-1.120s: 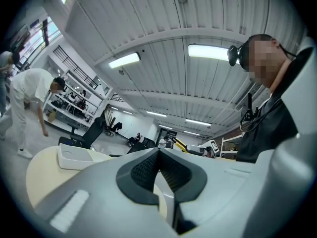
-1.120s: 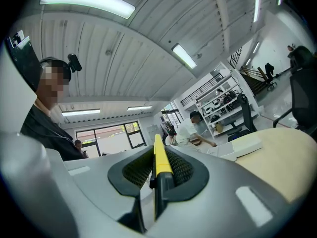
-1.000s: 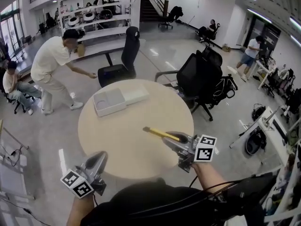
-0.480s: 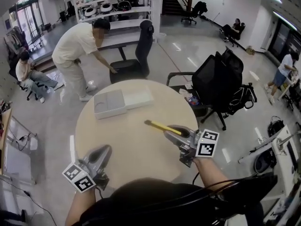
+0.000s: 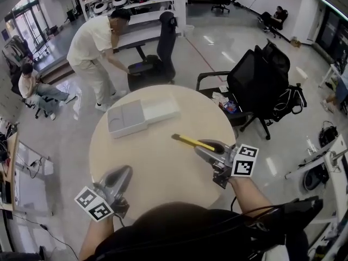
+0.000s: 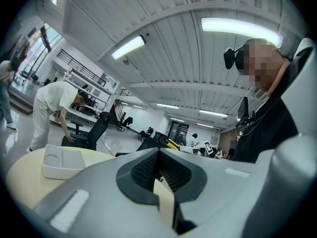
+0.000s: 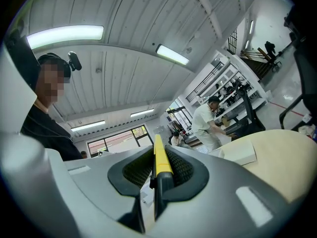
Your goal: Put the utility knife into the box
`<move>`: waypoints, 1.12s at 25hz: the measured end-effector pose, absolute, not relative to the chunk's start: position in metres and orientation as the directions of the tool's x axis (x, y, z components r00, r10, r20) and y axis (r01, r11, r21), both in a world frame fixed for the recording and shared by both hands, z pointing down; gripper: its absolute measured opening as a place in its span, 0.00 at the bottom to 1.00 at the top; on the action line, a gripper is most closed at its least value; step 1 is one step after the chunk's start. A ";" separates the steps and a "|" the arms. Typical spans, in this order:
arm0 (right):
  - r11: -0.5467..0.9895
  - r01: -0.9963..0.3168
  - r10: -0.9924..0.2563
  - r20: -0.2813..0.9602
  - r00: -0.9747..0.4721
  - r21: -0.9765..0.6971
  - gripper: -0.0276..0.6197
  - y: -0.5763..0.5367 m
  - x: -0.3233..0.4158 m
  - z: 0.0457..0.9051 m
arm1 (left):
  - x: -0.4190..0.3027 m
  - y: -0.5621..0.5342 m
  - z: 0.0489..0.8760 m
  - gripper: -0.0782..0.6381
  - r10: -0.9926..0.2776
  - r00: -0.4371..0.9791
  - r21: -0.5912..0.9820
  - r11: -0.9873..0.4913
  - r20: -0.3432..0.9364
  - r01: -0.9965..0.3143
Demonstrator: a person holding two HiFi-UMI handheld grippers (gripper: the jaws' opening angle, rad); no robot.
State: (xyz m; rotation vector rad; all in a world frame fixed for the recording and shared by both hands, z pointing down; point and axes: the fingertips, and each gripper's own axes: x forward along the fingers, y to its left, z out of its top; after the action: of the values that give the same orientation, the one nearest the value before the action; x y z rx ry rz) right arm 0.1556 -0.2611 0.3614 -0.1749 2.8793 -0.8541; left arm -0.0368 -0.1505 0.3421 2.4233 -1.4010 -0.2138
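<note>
A yellow utility knife [image 5: 191, 141] sticks out level over the round beige table [image 5: 157, 162], and my right gripper [image 5: 209, 147] is shut on its black rear end. In the right gripper view the knife [image 7: 159, 160] lies clamped between the ribbed pads. At the table's far left side lies an open white box [image 5: 126, 117] with its lid [image 5: 160, 110] beside it, well ahead of the knife tip. The box also shows in the left gripper view [image 6: 62, 161] and in the right gripper view [image 7: 238, 153]. My left gripper [image 5: 120, 175] hovers over the table's near edge, shut and holding nothing [image 6: 158, 152].
Behind the table a person in light clothes [image 5: 100, 42] bends over a black office chair [image 5: 163, 42]. Another black chair [image 5: 261, 78] with a bag stands at the table's right. A seated person [image 5: 30, 83] is at the far left, and shelves line the back wall.
Both grippers have moved forward over the table towards the box, with the knife still clamped in the right one. The person behind the table has shifted a little.
</note>
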 end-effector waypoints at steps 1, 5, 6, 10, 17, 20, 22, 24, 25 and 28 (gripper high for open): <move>0.833 -0.089 -0.162 -0.087 -0.983 -0.547 0.18 -0.259 0.149 0.362 | -0.044 -0.152 0.343 0.11 -0.854 0.520 0.358 -0.475 0.034 -0.804; 0.820 -0.175 -0.245 -0.057 -0.968 -0.544 0.18 -0.260 0.120 0.361 | -0.075 -0.167 0.350 0.11 -0.803 0.595 0.365 -0.545 0.030 -0.755; 0.812 -0.192 -0.262 -0.051 -0.964 -0.551 0.18 -0.259 0.112 0.363 | -0.084 -0.173 0.353 0.11 -0.792 0.609 0.370 -0.558 0.028 -0.743; 0.771 -0.260 -0.315 0.006 -0.949 -0.582 0.18 -0.265 0.086 0.385 | -0.117 -0.206 0.367 0.11 -0.759 0.651 0.370 -0.601 0.013 -0.709; 0.775 -0.268 -0.283 0.066 -0.957 -0.572 0.18 -0.290 0.054 0.398 | -0.149 -0.241 0.377 0.11 -0.778 0.628 0.364 -0.590 -0.016 -0.721; 0.790 -0.247 -0.254 0.067 -0.965 -0.561 0.18 -0.305 0.048 0.398 | -0.155 -0.246 0.380 0.11 -0.797 0.603 0.356 -0.568 -0.016 -0.742; 0.797 -0.233 -0.238 0.065 -0.969 -0.557 0.18 -0.317 0.044 0.397 | -0.160 -0.250 0.380 0.11 -0.814 0.580 0.353 -0.546 -0.012 -0.759; 0.803 -0.221 -0.223 0.065 -0.973 -0.554 0.18 -0.331 0.039 0.398 | -0.167 -0.256 0.382 0.11 -0.830 0.558 0.353 -0.524 -0.007 -0.775; 0.806 -0.216 -0.216 0.065 -0.974 -0.551 0.18 -0.338 0.037 0.399 | -0.171 -0.260 0.384 0.11 -0.837 0.547 0.354 -0.513 -0.004 -0.782; 0.814 -0.206 -0.201 0.068 -0.977 -0.544 0.18 -0.364 0.027 0.404 | -0.184 -0.277 0.391 0.11 -0.851 0.524 0.353 -0.488 0.009 -0.798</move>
State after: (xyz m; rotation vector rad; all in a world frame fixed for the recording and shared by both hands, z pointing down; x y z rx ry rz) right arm 0.0266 -0.3639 0.4043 -0.3365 2.9986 -0.9004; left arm -0.1840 -0.2773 0.3912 2.4548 -1.3736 -0.2394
